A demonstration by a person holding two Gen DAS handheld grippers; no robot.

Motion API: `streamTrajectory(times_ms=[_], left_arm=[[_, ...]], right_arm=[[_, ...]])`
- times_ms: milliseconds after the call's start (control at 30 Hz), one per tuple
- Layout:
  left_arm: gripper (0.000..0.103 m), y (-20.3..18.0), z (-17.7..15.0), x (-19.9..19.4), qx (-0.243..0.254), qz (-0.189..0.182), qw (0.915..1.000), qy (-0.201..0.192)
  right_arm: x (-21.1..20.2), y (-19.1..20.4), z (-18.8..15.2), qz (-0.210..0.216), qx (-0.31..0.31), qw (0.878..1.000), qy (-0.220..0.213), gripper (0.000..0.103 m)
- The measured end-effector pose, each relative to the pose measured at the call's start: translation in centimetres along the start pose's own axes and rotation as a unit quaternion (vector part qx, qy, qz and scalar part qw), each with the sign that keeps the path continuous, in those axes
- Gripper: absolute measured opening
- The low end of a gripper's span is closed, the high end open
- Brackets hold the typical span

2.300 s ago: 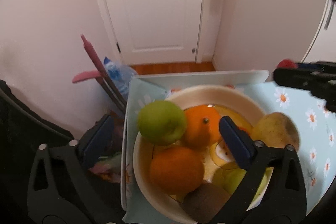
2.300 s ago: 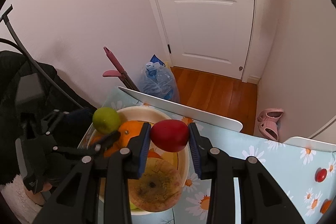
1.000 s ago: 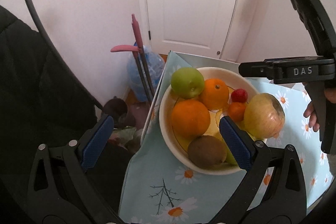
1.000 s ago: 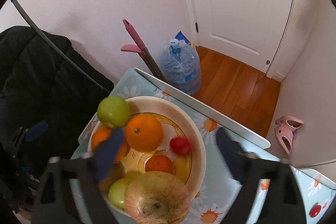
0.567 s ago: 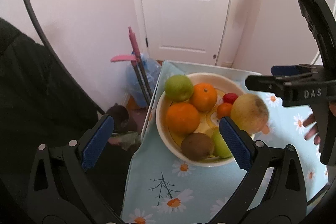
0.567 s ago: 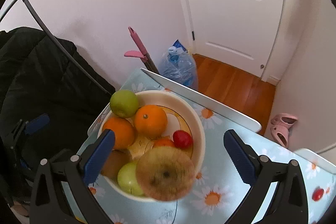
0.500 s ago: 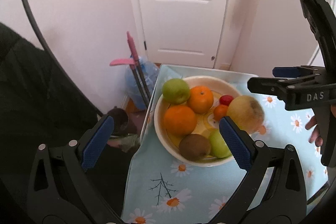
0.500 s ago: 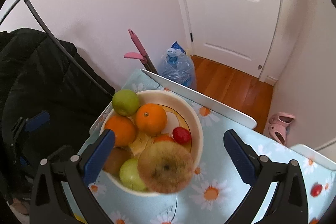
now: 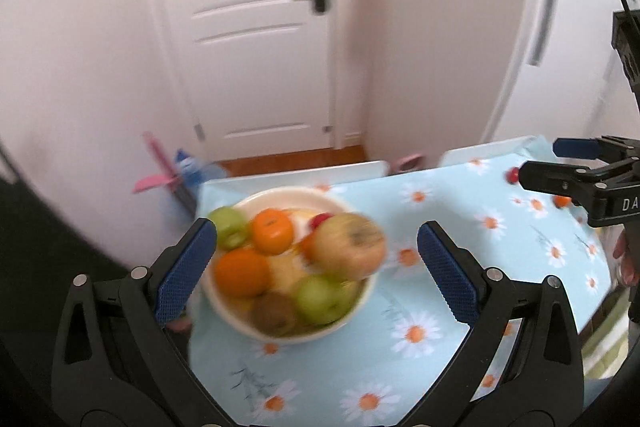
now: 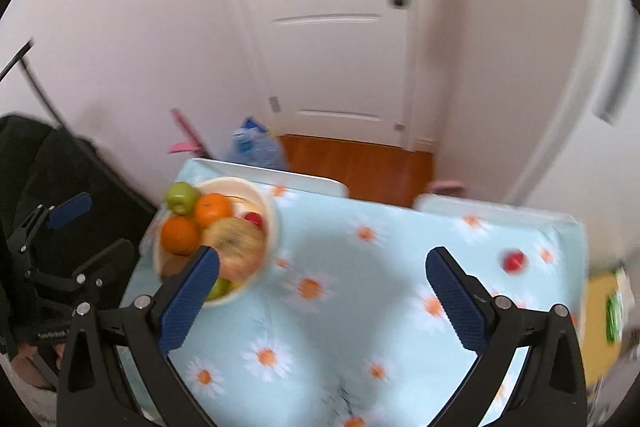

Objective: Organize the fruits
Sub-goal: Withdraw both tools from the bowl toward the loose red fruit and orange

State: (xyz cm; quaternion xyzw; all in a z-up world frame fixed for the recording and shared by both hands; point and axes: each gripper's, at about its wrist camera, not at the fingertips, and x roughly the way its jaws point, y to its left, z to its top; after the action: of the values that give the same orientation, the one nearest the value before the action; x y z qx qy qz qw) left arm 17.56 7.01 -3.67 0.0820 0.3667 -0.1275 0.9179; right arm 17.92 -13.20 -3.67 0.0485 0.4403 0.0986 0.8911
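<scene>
Presently, findings:
Bowl: cream, piled with fruit, at the daisy-print tablecloth's left end.
Loose fruit: one small red fruit well apart, toward the right end.
Left gripper: jaws wide apart, empty, above the bowl.
Right gripper: jaws wide apart, empty, over bare cloth.
Lettering: "DA" legible on the right gripper's body; remainder cut off.

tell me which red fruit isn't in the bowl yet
The red fruit lying alone on the tablecloth, far right of the bowl. The other red fruit already sits inside the bowl, beside the big apple.
</scene>
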Motion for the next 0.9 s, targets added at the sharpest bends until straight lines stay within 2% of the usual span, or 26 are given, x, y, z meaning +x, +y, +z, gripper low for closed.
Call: streamTrajectory(times_ms=[133, 333, 433, 567, 733, 900], left_arm=[[0.103, -3.4, 1.5, 1.1, 0.024, -0.050, 0.9984, -0.006], [0.103, -9.3, 4.0, 3.6, 0.076, -0.088, 0.9932, -0.007], [0.103, -12.3, 5.1, 5.2, 0.101, -0.113, 0.9885, -0.004], [0.103, -16.3, 6.0, 7.6, 0.140, -0.130, 0.9816, 0.003], [0.103, -20.8, 6.5, 11.7, 0.175, -0.159, 0.9711, 0.031], [0.103, -25.2, 6.1, 15.6, 0.219, -0.176, 0.9582, 0.053]], right_arm=[[-2.5, -4.1, -2.1, -0.043, 0.055, 0.998, -0.001, 0.103], [-5.1, -10.0, -5.4, -0.114, 0.119, 0.986, -0.009, 0.103], [-5.7, -12.4, -6.7, -0.133, 0.151, 0.979, -0.014, 0.103], [-5.8, -15.7, -8.3, -0.161, 0.204, 0.965, -0.023, 0.103], [-4.9, -18.9, -9.7, -0.197, 0.251, 0.948, -0.017, 0.103], [-3.5, -21.1, -11.5, -0.206, 0.303, 0.930, -0.013, 0.103]])
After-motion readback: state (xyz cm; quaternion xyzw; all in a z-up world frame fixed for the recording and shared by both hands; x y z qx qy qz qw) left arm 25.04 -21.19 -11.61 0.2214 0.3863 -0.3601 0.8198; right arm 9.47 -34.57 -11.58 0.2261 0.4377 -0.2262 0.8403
